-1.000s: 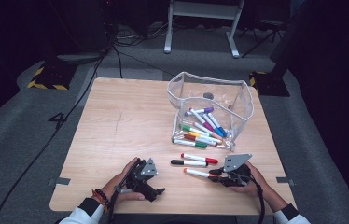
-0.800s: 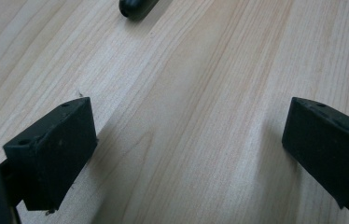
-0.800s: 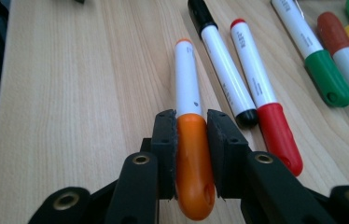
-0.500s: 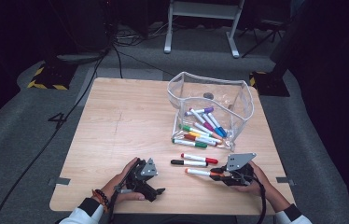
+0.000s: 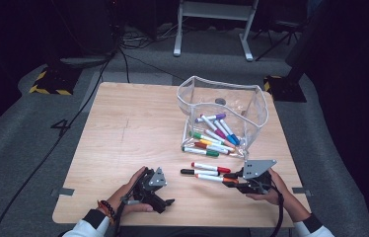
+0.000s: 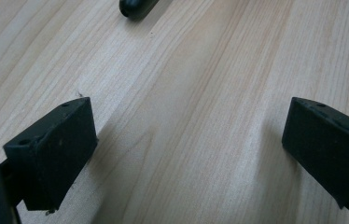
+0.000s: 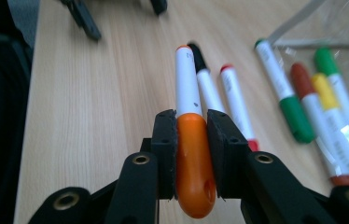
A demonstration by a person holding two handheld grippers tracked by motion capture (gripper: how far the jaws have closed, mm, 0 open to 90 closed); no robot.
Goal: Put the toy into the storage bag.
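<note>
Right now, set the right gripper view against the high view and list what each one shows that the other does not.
Right gripper view alone: the pads pressing both sides of the orange marker's cap. High view alone: the whole clear pouch with its purple marker, both hands, and the table's far edge. Shared: the right gripper on the orange marker, the black marker and red marker alongside, and the left gripper.

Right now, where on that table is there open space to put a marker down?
The table's whole left half, from the clear pouch back to the left gripper, is bare wood. It is crowded at the pouch's mouth and beside the right gripper, which clamps the orange marker next to two loose markers.
</note>
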